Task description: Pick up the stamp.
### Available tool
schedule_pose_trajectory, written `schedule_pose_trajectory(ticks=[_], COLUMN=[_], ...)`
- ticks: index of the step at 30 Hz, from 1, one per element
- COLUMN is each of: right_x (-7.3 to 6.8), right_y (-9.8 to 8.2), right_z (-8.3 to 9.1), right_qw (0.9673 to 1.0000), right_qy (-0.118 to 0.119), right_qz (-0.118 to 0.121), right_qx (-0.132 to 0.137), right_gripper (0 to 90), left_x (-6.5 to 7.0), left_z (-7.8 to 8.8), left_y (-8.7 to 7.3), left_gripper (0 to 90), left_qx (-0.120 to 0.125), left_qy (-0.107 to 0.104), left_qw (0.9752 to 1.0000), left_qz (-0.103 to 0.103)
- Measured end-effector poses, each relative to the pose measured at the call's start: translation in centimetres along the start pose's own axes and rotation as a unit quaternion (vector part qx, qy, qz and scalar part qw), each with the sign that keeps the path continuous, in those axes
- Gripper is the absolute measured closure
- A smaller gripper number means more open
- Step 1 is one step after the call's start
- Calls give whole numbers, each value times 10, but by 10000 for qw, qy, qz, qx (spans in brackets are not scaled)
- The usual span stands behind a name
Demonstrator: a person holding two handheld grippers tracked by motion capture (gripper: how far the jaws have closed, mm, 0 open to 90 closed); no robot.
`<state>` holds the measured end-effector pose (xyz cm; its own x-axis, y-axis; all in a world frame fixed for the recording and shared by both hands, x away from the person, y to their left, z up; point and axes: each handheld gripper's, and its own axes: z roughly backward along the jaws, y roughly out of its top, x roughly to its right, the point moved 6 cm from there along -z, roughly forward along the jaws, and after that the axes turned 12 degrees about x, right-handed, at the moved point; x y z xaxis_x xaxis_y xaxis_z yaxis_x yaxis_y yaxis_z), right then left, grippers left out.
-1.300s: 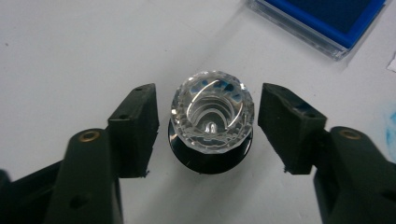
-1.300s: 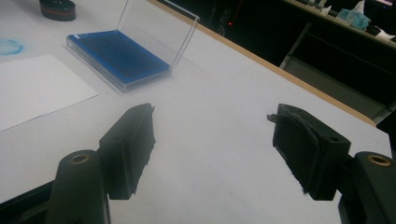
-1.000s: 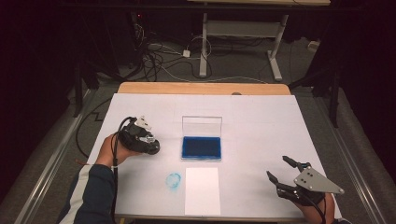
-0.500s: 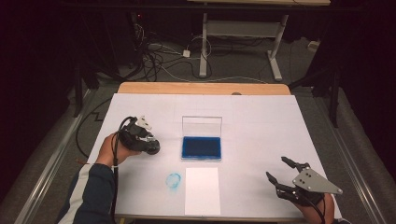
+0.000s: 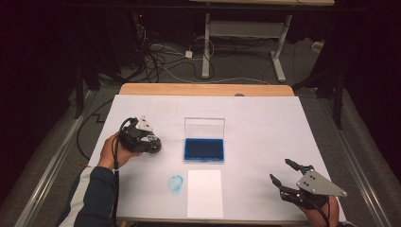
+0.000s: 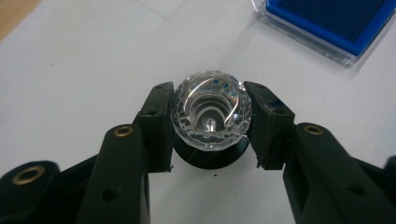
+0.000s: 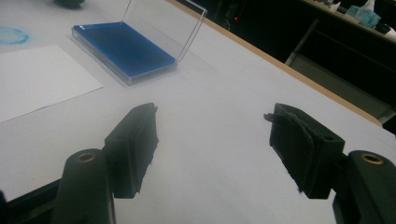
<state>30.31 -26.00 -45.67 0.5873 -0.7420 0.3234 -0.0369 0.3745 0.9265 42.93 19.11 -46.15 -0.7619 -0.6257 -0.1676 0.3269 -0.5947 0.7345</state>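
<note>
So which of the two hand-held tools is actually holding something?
The left tool: its jaws clamp a clear faceted round knob. The right tool has nothing between its jaws.

Black claw (image 6: 211, 128) with brass-coloured screws and grey three-cornered plate; dark sleeve (image 5: 94, 196), perhaps with a pale stripe.

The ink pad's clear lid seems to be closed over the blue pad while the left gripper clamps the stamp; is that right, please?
Not quite: the ink pad has its lid standing open, as the high view shows. The left gripper does clamp the stamp.
</note>
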Motion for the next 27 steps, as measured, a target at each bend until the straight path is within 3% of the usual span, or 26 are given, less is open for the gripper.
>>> schedule_pose_trajectory(ticks=[4,5,12,16,25,27], right_x=[0,0,1,-2,-3,-3], right_y=[0,1,1,1,1,1], right_z=[0,-1,-7,-8,-10,-11], right_qw=[10000,10000,10000,10000,10000,9999], right_qy=[-16,-18,-15,16,63,91], right_qz=[16,13,-3,41,74,96], right_qx=[1,8,-1,-27,-14,-20], right_gripper=[319,319,318,318,319,325], left_x=[2,4,15,23,45,51], left_z=[10,16,26,30,36,36], left_y=[1,3,1,-2,3,5], left_gripper=[541,541,541,541,542,542], left_qx=[309,588,947,1067,1108,1073], left_qy=[116,168,192,112,-151,-172], left_qw=[9994,9981,9953,9941,9937,9941], left_qz=[57,104,80,147,49,-63])
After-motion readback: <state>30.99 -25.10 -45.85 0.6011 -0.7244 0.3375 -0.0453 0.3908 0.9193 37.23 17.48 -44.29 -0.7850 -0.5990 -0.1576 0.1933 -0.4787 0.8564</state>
